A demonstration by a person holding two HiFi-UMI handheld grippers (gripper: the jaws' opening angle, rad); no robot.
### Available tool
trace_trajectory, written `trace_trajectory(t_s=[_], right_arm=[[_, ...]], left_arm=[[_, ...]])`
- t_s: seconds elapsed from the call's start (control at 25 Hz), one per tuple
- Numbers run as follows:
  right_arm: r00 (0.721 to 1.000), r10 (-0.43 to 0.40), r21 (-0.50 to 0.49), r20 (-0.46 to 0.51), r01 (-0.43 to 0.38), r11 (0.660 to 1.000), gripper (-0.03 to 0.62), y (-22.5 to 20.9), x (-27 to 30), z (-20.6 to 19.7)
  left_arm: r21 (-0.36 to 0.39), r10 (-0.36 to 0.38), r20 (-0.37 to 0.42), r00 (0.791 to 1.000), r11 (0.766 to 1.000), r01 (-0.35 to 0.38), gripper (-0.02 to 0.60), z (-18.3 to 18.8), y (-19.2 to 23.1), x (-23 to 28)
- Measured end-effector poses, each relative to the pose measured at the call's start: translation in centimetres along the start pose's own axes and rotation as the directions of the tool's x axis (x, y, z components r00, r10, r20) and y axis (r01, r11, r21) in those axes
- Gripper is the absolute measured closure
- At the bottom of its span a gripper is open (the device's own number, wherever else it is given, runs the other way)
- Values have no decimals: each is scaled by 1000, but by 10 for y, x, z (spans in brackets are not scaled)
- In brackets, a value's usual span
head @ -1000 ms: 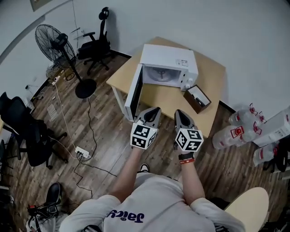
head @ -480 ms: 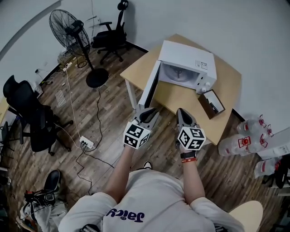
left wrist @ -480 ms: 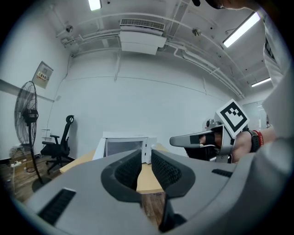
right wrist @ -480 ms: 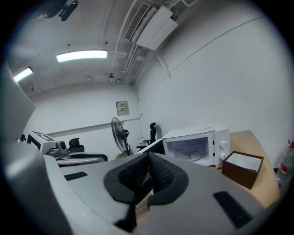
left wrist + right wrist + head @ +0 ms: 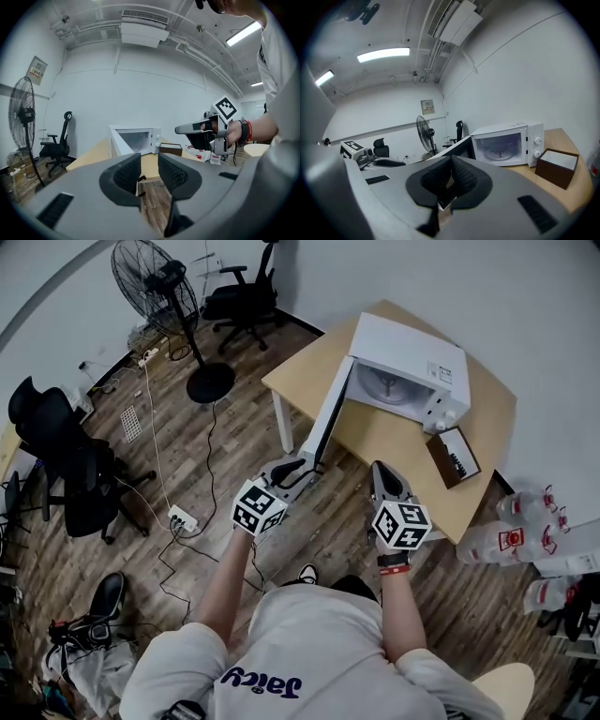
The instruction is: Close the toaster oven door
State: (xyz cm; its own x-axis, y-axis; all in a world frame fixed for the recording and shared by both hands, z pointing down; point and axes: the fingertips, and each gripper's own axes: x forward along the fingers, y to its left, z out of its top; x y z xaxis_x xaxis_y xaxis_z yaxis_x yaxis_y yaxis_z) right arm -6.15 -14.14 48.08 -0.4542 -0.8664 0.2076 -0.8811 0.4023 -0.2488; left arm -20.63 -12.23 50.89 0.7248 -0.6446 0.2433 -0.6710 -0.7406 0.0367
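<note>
The white toaster oven (image 5: pixel 405 369) stands on a wooden table (image 5: pixel 403 442) with its side-hinged door (image 5: pixel 328 418) swung wide open toward me. My left gripper (image 5: pixel 298 468) is just off the door's near free edge, over the floor. Its jaws have just been opening and stand apart with nothing between them (image 5: pixel 148 161). In the left gripper view the oven (image 5: pixel 140 139) and the door (image 5: pixel 118 144) lie ahead. My right gripper (image 5: pixel 380 470) hovers at the table's front edge with its pads together and nothing held (image 5: pixel 451 161). The oven cavity (image 5: pixel 502 145) faces it.
A brown open box (image 5: pixel 452 456) sits on the table right of the oven. A standing fan (image 5: pixel 169 296), office chairs (image 5: pixel 66 465) and a cable with a power strip (image 5: pixel 180 519) occupy the wooden floor at the left. Water bottles (image 5: pixel 506 531) are stacked at the right.
Both grippers have moved: the left has shifted left, from in front of the table to beside the door's free edge, and its jaws have opened. The right stays shut.
</note>
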Motion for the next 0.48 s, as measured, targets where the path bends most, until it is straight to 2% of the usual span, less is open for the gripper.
trace_trajectory(t_s=[0.2, 0.48], right_arm=[[1000, -15, -5, -23, 15, 1000, 579, 0, 9, -11], [999, 5, -23, -50, -6, 1000, 579, 13, 17, -22]], left_arm=[[4, -33, -22, 999, 999, 33, 432, -21, 26, 4], [17, -92, -57, 994, 996, 93, 380, -43, 46, 17]])
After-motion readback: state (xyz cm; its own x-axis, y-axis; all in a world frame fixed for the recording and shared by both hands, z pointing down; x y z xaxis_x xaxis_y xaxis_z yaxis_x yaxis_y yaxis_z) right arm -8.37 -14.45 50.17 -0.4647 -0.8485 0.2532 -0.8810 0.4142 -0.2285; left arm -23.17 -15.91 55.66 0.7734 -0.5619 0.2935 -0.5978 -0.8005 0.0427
